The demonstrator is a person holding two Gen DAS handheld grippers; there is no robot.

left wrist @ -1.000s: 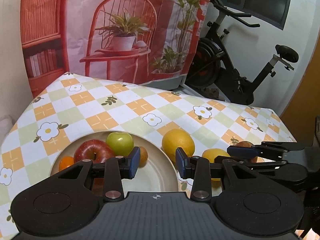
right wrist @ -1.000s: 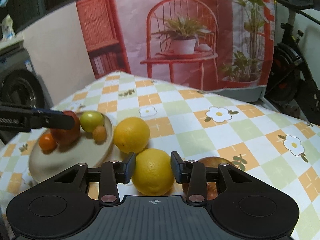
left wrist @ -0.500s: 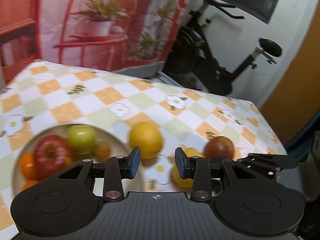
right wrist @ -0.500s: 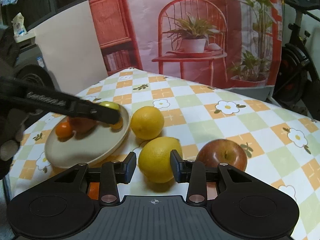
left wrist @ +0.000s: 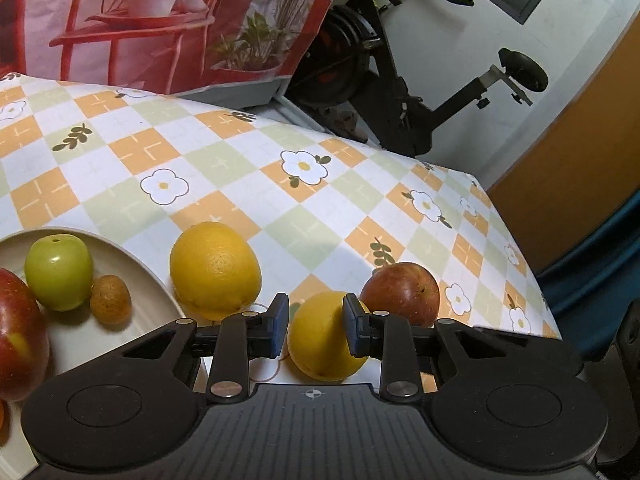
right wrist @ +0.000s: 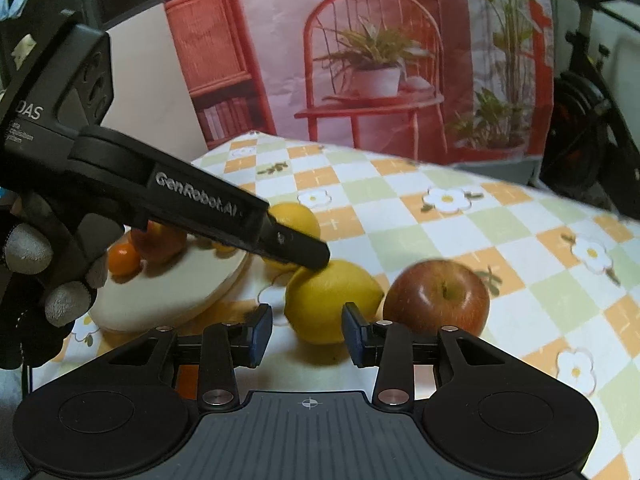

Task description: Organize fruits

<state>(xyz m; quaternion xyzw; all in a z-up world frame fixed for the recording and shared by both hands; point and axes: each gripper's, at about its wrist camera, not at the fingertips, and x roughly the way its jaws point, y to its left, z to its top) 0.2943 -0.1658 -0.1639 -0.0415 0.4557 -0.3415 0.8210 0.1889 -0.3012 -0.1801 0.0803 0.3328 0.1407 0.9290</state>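
A yellow lemon (left wrist: pixel 320 340) lies on the checked tablecloth between the fingers of my open left gripper (left wrist: pixel 316 330); the jaws stand around it, and contact cannot be told. The lemon also shows in the right wrist view (right wrist: pixel 320 300); the left gripper's finger (right wrist: pixel 280 240) reaches over it. My right gripper (right wrist: pixel 306 334) is open and empty, just short of the lemon. A red apple (left wrist: pixel 400 294) (right wrist: pixel 436 300) lies right of the lemon, an orange (left wrist: pixel 214 270) left of it. A cream plate (left wrist: pixel 140 276) holds a green apple (left wrist: pixel 58 272), a red apple (left wrist: pixel 20 336) and a small brown fruit (left wrist: pixel 110 299).
A small orange fruit (right wrist: pixel 124 258) sits on the plate's far side. The table's right edge (left wrist: pixel 520 256) drops off near the red apple. An exercise bike (left wrist: pixel 400 80) and a printed backdrop (right wrist: pixel 360 60) stand behind the table.
My left gripper has swung right from the plate and come down around the lemon. My right gripper has drawn back slightly; the lemon now lies ahead of its fingers.
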